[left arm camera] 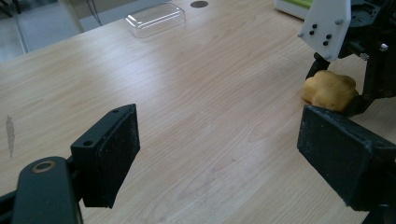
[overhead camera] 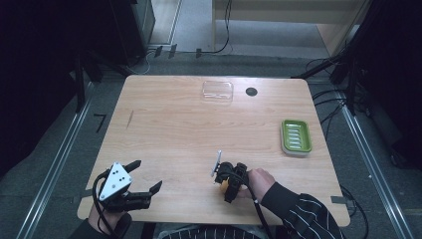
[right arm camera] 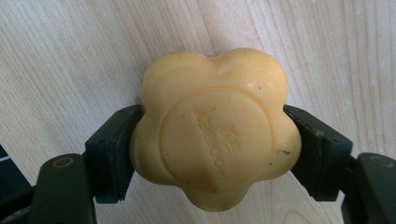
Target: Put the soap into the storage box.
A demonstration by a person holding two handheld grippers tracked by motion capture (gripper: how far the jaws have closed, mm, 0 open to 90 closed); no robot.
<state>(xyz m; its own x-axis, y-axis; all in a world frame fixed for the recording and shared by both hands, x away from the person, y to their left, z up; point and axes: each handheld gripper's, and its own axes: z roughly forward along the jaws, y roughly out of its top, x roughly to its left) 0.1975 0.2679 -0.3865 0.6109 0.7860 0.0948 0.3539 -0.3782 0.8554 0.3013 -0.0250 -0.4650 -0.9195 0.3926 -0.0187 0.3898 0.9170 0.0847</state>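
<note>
Right claw (right arm camera: 215, 144) clenches the yellow flower-shaped soap (right arm camera: 212, 128) across its lobes near the table's (overhead camera: 164, 129) front edge; likely firm, slick, light; left claw (left arm camera: 224, 154) gapes

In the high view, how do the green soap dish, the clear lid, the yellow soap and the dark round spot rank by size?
1. green soap dish
2. clear lid, farther off, so unsure against the dish
3. yellow soap, partly hidden
4. dark round spot, similar to the soap

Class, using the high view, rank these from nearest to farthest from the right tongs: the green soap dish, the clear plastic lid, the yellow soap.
1. Yellow soap: clamped in the right tongs, near the table's front edge.
2. Green soap dish: off to the right, by the table's right edge.
3. Clear plastic lid: at the far edge, beside a dark round hole.
</note>
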